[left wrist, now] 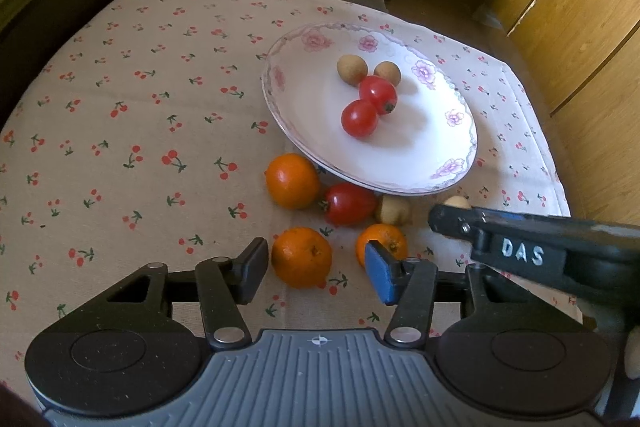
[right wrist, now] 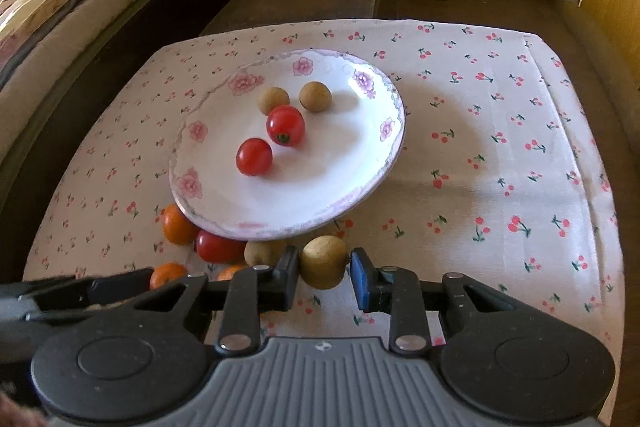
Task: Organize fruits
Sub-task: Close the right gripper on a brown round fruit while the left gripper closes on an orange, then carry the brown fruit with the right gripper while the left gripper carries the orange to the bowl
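Right wrist view: small tan-brown round longan-like fruit (right wrist: pixel 323 262) sits right between the right gripper (right wrist: pixel 324 277), just off the near rim of the plate. Black pad looks to be touching its left side, blue pad sits just beside its right side with a sliver of gap, so I'd call the fingers parted around it, not clamped yet.
Step in hand: my guess is grabbing this fruit to put it on the white floral-rimmed plate (right wrist: pixel 208 203), next to the two same-looking tan fruits (right wrist: pixel 273 100) already up there.
How to do it well: close slow and centred. It's round and smooth-skinned, so a squeeze off the widest part will probably squirt it out. Stop as soon as both pads bite.
Watch out for: the plate rim overhangs right behind the fruit, so lift up before moving forward or you'll likely clip it. The second tan fruit (right wrist: pixel 262 253) sits just left of the black pad, easy to nudge.
On the plate: two shiny red cherry tomatoes (right wrist: pixel 285 126) sit mid-plate, touching or nearly so; set down in a bare patch so nothing rolls.
Left wrist view: left gripper (left wrist: pixel 316 267) is released and wide, holding nothing, with a bumpy orange tangerine (left wrist: pixel 301 257) between its fingers.
Left on the cherry-print cloth surface (left wrist: pixel 120 115): two more tangerines (left wrist: pixel 293 181), one oblong red tomato (left wrist: pixel 350 203).
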The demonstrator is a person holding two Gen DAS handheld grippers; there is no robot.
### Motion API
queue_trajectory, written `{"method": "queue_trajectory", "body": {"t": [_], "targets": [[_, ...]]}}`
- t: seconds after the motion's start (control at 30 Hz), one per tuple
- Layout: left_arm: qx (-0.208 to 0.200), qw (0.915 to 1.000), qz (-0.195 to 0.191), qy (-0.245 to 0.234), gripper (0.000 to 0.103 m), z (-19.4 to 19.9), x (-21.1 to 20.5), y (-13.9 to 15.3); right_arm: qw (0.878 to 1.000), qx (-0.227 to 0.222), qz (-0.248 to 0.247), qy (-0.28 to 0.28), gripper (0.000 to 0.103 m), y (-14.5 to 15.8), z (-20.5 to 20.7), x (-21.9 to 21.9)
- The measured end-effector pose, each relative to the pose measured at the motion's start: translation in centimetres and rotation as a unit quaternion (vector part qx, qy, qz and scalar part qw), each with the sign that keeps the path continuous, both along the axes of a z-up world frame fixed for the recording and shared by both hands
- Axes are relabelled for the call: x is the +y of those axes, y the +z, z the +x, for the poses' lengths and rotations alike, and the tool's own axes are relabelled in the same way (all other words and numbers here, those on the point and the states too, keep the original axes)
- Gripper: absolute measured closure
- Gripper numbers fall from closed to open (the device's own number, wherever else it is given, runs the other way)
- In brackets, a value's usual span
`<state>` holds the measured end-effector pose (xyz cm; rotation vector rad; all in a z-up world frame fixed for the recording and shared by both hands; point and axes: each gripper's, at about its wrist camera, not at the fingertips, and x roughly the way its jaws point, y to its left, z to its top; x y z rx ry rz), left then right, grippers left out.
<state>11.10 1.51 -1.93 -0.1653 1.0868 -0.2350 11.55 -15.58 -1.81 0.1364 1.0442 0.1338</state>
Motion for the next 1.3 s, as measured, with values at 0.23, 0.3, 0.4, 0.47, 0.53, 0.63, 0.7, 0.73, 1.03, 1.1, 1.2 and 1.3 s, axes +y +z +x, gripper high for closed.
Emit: {"method": "queue_trajectory", "body": {"t": [0.23,0.3,0.4,0.47,0.53,0.63,0.7,0.73,1.03,1.1,1.2,1.3], "targets": [[-0.001,1.0,-0.004,0.004,0.043,-0.2,0.1,0.1,1.0,0.009,-0.014,0.0,0.073,0.5,-2.4,-0.7],[0.003,1.0,-0.001,0.003,0.043,-0.1,-0.2,-0.2,1.0,0.009,-0.013,0.002,0.073,0.6,-2.8,-0.7],[0.003,1.0,0.001,0.003,0.042,0.0,-0.3,-0.5,1.0,0.01,-0.012,0.005,0.073,0.5,-3.0,-0.5],[0.002,1.0,0.002,0.008,0.04,0.2,-0.1,-0.6,1.0,0.011,-0.009,0.006,0.073,0.4,-2.9,-0.5],[0.001,0.9999,0.009,0.01,0.051,0.2,0.0,-0.6,1.0,0.012,-0.005,0.006,0.073,0.3,-2.7,-0.5],[-0.005,0.9998,0.017,0.009,0.06,0.1,0.2,-0.6,1.0,0.01,0.001,0.008,0.073,0.3,-2.5,-0.4],[-0.004,0.9998,0.012,0.013,0.061,0.0,0.4,-0.5,1.0,0.008,0.002,0.012,0.073,0.3,-2.5,-0.2],[-0.004,0.9998,0.013,0.012,0.061,0.0,0.4,-0.5,1.0,0.007,0.001,0.013,0.073,0.4,-2.5,-0.1],[-0.011,0.9998,0.019,0.003,0.062,-1.4,0.4,0.0,1.0,0.0,0.004,0.011,0.073,0.8,-2.8,-0.4],[-0.011,0.9997,0.02,0.002,0.062,-1.6,0.4,0.1,1.0,-0.002,0.004,0.013,0.073,0.9,-2.9,-0.3],[-0.011,0.9997,0.021,0.001,0.062,-1.7,0.3,0.1,1.0,-0.003,0.001,0.017,0.073,1.0,-3.1,-0.1],[-0.012,0.9997,0.02,0.0,0.062,-1.9,0.2,0.2,1.0,-0.002,-0.001,0.018,0.073,0.9,-3.1,-0.1]]}}
